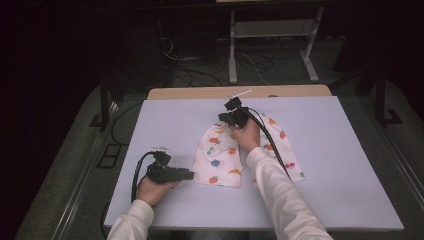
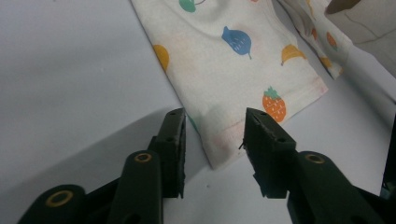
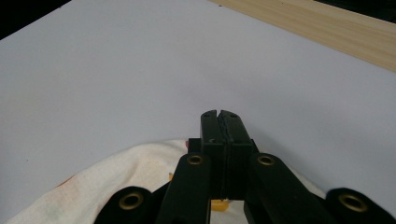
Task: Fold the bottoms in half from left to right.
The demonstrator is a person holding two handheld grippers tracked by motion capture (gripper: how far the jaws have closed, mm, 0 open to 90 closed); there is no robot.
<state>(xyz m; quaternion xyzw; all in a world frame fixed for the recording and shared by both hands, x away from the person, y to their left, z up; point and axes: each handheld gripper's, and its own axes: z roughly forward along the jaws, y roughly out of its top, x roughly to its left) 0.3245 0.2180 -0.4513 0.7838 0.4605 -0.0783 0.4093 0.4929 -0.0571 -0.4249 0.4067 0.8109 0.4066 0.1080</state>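
A small white garment (image 1: 220,155) printed with coloured fruit lies flat on the white table (image 1: 325,165). My left gripper (image 1: 190,174) lies low at its near left corner. In the left gripper view the jaws (image 2: 215,123) stand apart with the hem corner of the garment (image 2: 233,70) between them, and I see no pad pressing on it. My right gripper (image 1: 231,105) is at the garment's far edge, pointing away from the person. Its jaws (image 3: 220,116) are shut tight, and the cloth (image 3: 116,182) rises up to them from below.
A wooden strip (image 1: 200,92) runs along the table's far edge, also seen as the wooden strip (image 3: 327,28) ahead of the right gripper. Bare white tabletop lies left and right of the garment. Dark floor with cables and a stand lies beyond.
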